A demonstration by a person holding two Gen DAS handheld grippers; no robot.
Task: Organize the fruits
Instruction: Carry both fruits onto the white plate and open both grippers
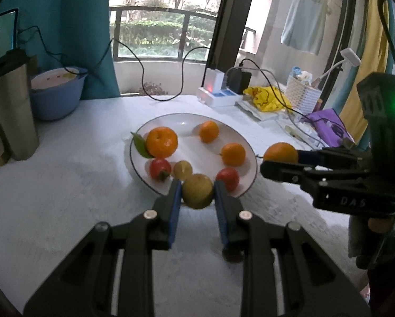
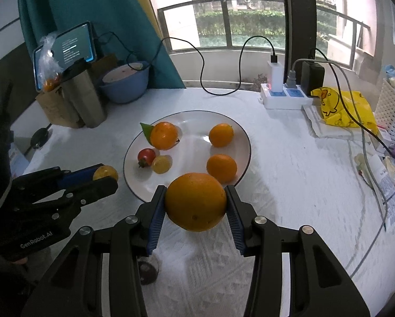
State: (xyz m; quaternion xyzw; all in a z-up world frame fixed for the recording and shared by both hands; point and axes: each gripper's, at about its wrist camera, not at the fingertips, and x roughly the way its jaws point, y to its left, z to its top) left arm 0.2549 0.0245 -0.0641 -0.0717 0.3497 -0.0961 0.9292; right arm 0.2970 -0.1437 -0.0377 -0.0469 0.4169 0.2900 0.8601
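Note:
A white plate on the white table holds three oranges, one with a green leaf, two small red fruits and a small yellow-green fruit. My left gripper is shut on a yellow-green fruit at the plate's near rim. My right gripper is shut on a large orange above the near rim of the plate. The right gripper also shows in the left wrist view, right of the plate. The left gripper shows in the right wrist view, left of the plate.
A steel tumbler and a blue bowl stand at the back left. A power strip with chargers, a yellow bag, a white basket and cables crowd the back right. A dark round object lies under my right gripper.

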